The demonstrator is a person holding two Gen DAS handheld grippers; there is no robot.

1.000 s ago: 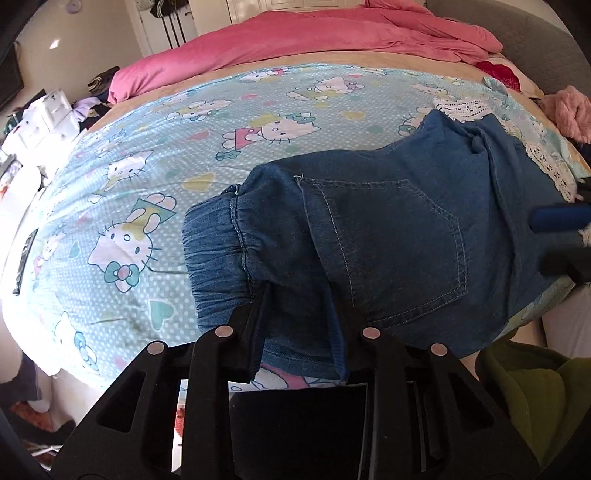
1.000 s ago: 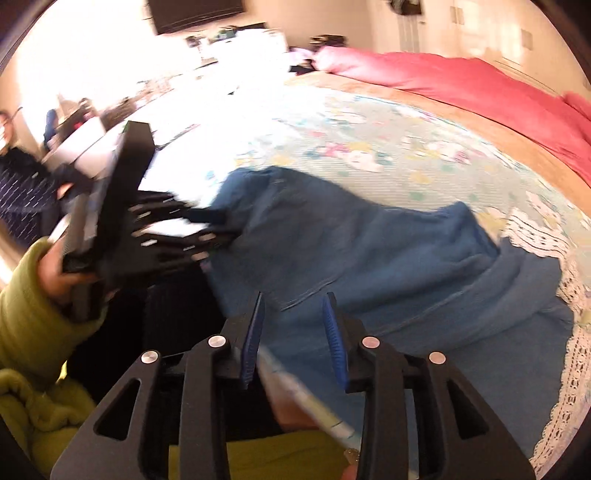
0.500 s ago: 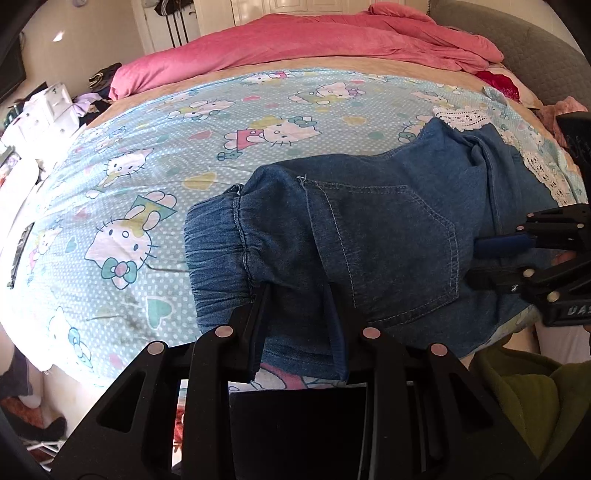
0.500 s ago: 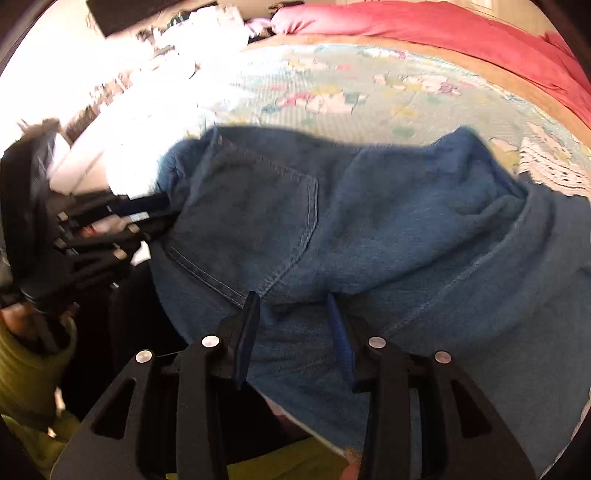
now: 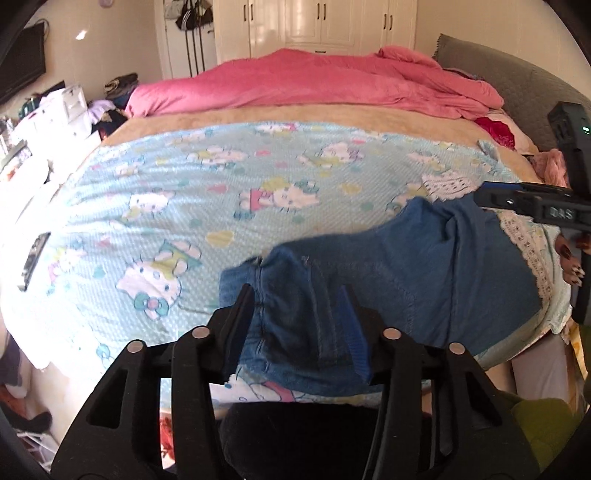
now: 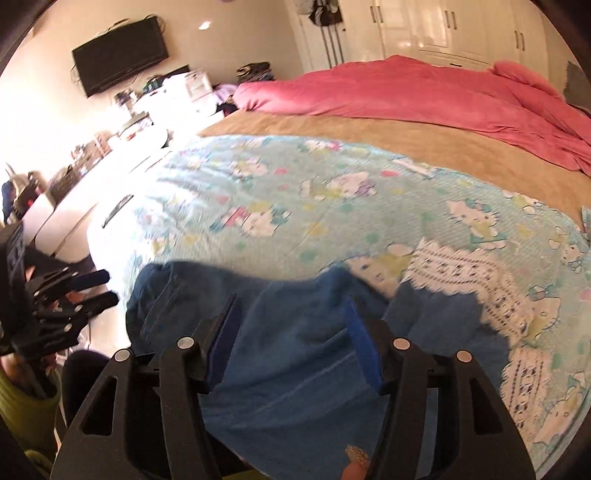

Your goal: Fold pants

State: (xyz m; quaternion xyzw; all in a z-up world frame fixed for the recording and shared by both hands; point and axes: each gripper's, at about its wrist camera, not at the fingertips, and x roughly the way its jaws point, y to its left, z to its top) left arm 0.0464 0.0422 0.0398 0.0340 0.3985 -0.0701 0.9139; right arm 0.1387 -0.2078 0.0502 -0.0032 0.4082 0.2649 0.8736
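Folded blue denim pants (image 5: pixel 399 280) lie on the near edge of the bed, on a light blue cat-print blanket (image 5: pixel 184 206), just beside a white lace-trimmed cloth (image 6: pixel 476 280). The elastic waistband end points left in the left wrist view, and part of the fabric hangs over the bed edge toward the camera.

Left hand-held gripper (image 5: pixel 299 325): jaws have just been opening and now stand partly apart. The waistband corner shows between them, but the pads do not press on it; the fabric rests on the bed below. Blue pad (image 5: pixel 354 339) visible on the right finger.

Right hand-held gripper (image 6: pixel 295 339): jaws have just been opening too, roughly half apart. Denim sits beneath and between the fingers with no pinch. It hovers over the middle of the pants, frame motion-blurred.

Each hand-held gripper shows at the edge of the other's view; fingers of the person's hand (image 5: pixel 570 258) on the right one, a yellow-green sleeve (image 6: pixel 22 402) under the left one.

Background: crumpled pink duvet (image 5: pixel 314 81) across the far side of the bed, tan sheet (image 6: pixel 406 140) band between it and the blanket, white wardrobe (image 5: pixel 321 22), wall TV (image 6: pixel 118 55), cluttered dresser on the left.
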